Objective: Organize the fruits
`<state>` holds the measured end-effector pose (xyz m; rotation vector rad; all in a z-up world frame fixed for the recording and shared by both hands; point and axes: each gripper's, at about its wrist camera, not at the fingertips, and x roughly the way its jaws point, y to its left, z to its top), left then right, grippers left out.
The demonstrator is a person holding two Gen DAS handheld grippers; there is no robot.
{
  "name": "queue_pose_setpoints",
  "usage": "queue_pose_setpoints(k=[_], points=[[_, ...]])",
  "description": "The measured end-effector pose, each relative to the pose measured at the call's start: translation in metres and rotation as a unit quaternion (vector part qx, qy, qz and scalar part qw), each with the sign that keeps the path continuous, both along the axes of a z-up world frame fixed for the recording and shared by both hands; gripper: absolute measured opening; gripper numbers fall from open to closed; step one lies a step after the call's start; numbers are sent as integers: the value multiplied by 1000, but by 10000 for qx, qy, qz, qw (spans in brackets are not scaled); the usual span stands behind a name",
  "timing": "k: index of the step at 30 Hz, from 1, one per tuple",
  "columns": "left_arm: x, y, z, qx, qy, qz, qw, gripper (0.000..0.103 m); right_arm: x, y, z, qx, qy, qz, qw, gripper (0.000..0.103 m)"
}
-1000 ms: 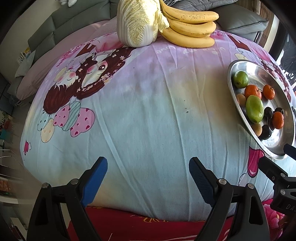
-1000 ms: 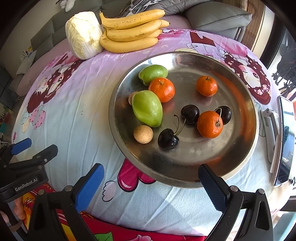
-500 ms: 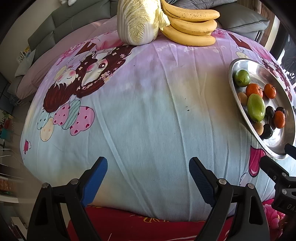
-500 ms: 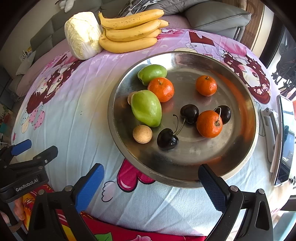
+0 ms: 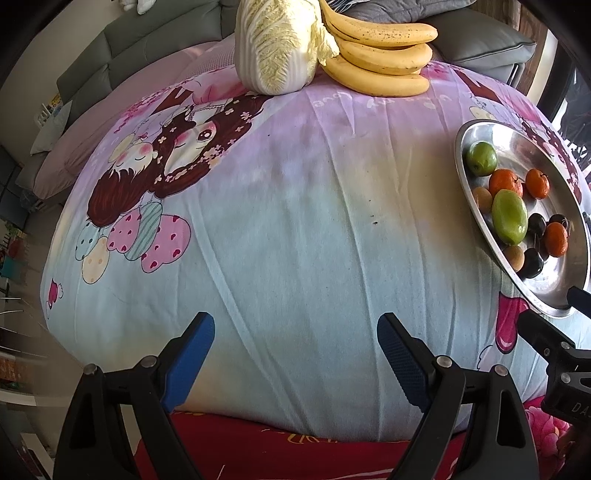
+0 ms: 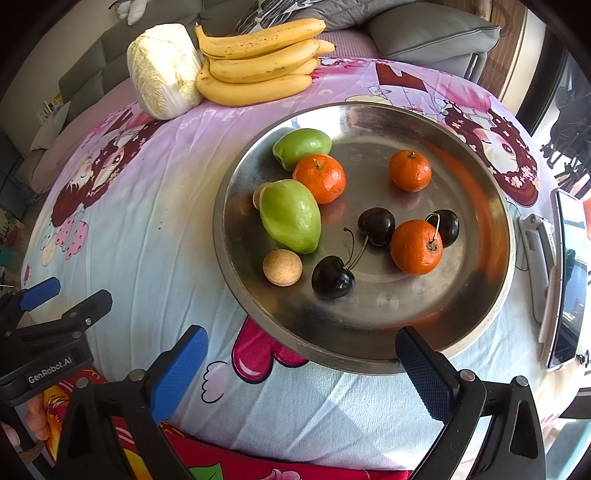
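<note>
Both the left gripper (image 5: 295, 354) and the right gripper (image 6: 301, 369) stand wide and empty above the cloth-covered desk (image 5: 295, 236). The fruits lie in the metal tray (image 6: 491, 295); bananas (image 6: 258, 70) rest beside a cabbage (image 6: 162, 70) at the far edge.

A home living room: a grey sofa (image 6: 424, 33) with cushions runs along the 12 o'clock edge, and the desk wears a cartoon-print cloth (image 5: 295, 221). On it sit bananas (image 6: 258, 70), a cabbage (image 6: 162, 70) and a fruit tray (image 6: 491, 302).
</note>
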<state>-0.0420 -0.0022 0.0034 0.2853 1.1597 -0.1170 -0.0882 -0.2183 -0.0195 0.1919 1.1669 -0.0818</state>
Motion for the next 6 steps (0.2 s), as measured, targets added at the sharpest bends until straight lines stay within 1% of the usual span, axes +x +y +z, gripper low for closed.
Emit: queue_pose_setpoints(k=[6], points=[[1,0,0,-1,-5,-22,10000,90,0,-1,0,-5,1,-5,10000,103]])
